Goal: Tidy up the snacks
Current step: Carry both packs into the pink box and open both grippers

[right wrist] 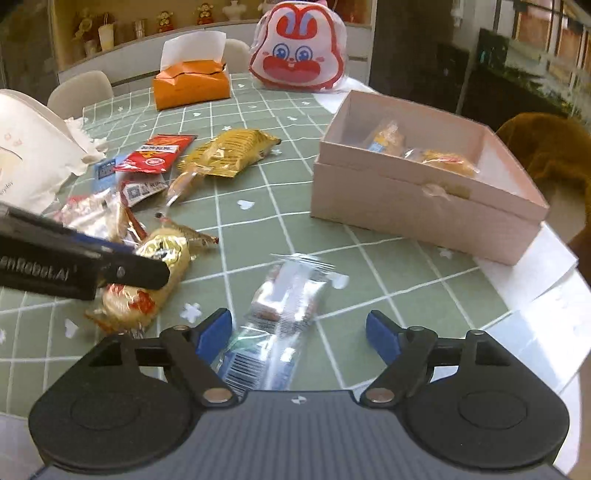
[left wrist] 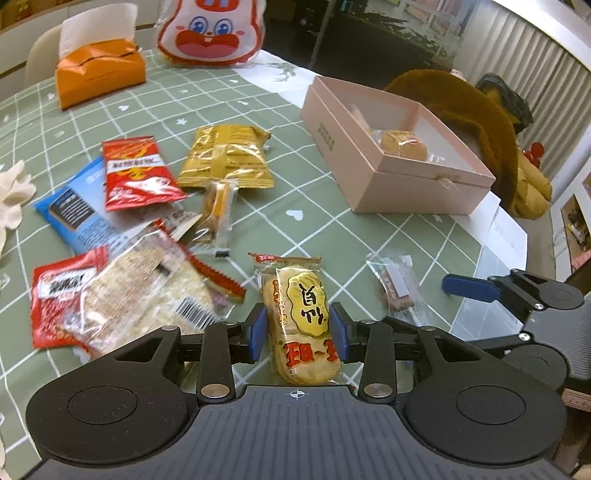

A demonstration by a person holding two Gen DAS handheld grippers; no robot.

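Observation:
My left gripper (left wrist: 300, 330) is shut on a rice cracker packet (left wrist: 301, 317) with a yellow label, its blue pads pressing both sides, low over the green checked tablecloth. The same packet (right wrist: 147, 284) shows in the right wrist view under the left gripper's black arm. My right gripper (right wrist: 299, 332) is open, its jaws wide either side of a clear wrapped snack (right wrist: 284, 306) lying on the table; the snack also shows in the left wrist view (left wrist: 400, 288). An open pink box (left wrist: 391, 147) (right wrist: 424, 192) holds a few wrapped pastries.
Loose snacks lie to the left: a yellow bag (left wrist: 225, 155), a red packet (left wrist: 136, 173), a blue packet (left wrist: 74, 214), a clear cracker bag (left wrist: 147, 291). An orange tissue box (left wrist: 98, 70) and a rabbit bag (left wrist: 210, 33) stand at the back. A brown chair (left wrist: 480, 122) is beside the table.

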